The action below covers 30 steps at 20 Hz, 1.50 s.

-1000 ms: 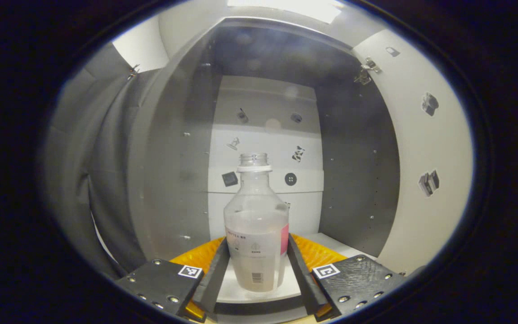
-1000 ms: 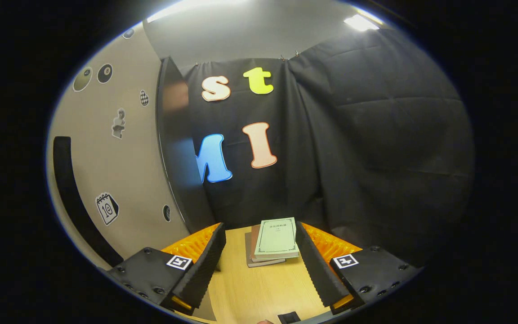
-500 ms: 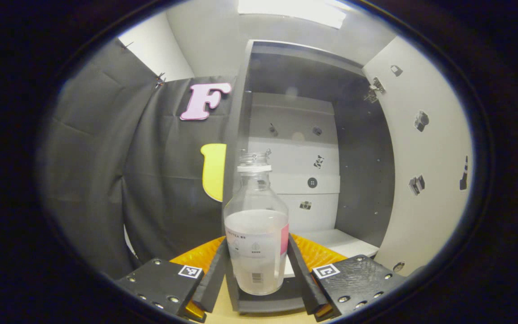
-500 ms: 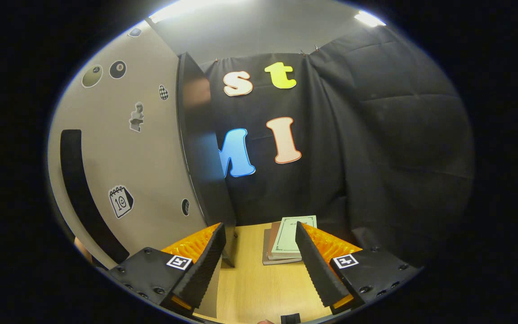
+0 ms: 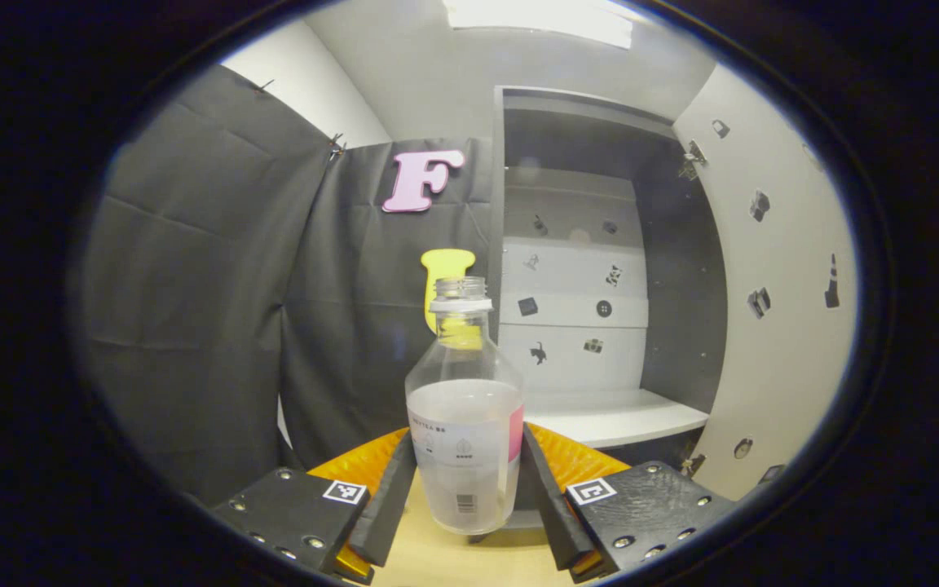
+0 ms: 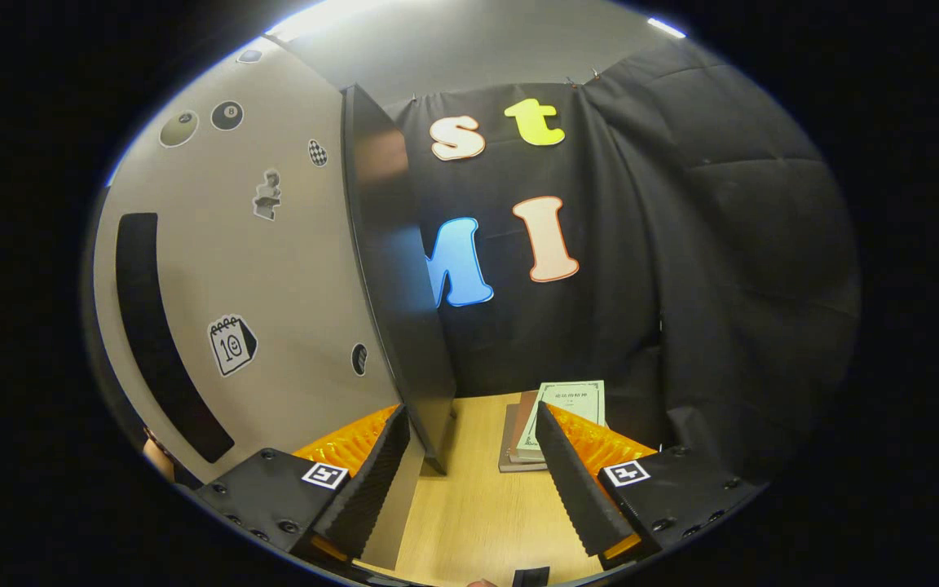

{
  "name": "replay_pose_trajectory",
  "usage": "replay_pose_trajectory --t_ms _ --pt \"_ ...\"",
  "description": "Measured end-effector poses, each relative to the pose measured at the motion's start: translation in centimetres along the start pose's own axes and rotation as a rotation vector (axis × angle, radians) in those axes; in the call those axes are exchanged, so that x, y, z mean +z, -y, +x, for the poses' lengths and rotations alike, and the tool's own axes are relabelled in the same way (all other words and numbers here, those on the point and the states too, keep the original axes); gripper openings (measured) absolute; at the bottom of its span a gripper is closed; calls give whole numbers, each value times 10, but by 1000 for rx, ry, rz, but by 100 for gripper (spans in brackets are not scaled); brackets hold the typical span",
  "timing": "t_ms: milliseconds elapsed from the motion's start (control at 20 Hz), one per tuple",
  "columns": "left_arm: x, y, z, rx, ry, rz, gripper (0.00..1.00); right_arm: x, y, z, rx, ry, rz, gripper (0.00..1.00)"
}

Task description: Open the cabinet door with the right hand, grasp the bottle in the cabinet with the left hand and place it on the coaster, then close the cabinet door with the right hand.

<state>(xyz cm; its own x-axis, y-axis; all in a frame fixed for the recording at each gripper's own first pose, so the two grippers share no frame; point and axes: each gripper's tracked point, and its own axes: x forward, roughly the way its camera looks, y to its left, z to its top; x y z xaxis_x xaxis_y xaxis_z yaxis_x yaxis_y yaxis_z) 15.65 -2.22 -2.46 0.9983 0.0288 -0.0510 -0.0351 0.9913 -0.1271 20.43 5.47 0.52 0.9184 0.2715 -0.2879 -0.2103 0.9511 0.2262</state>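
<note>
In the left gripper view a clear uncapped bottle [image 5: 464, 424], partly full of cloudy liquid and wearing a pale label, stands upright between my left gripper's [image 5: 465, 499] two fingers, which press on its sides. It hangs over the wooden table, out in front of the open cabinet [image 5: 592, 326]. The cabinet's white shelf [image 5: 612, 416] is bare. In the right gripper view my right gripper [image 6: 469, 481] is open with nothing in it, just right of the open door's [image 6: 274, 269] edge; the door carries a dark bar handle [image 6: 156, 326].
A small stack of books [image 6: 555, 412] lies on the wooden table [image 6: 478, 514] past the right gripper, against the black cloth wall. The open door [image 5: 771, 302] with stickers stands to the right of the cabinet in the left gripper view.
My left gripper has drawn the bottle out of the cabinet and off to the left. My right gripper has shifted so the door's edge and books sit further right.
</note>
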Motion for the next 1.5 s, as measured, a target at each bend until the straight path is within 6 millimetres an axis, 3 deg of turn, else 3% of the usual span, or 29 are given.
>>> replay_pose_trajectory --t_ms 350,800,1150,1500 --pt "-68 -32 -45 73 -37 -38 74 -17 3 -5 -8 -25 -49 98" --pt "-165 -60 -80 160 -115 -56 74 -38 23 -20 -56 -29 -42 98" --pt "-236 -62 -86 194 -213 -53 72 -49 34 -32 -85 -50 -53 98" --pt "-284 -64 -93 205 -288 -30 72 -60 42 -35 -83 -71 11 98"
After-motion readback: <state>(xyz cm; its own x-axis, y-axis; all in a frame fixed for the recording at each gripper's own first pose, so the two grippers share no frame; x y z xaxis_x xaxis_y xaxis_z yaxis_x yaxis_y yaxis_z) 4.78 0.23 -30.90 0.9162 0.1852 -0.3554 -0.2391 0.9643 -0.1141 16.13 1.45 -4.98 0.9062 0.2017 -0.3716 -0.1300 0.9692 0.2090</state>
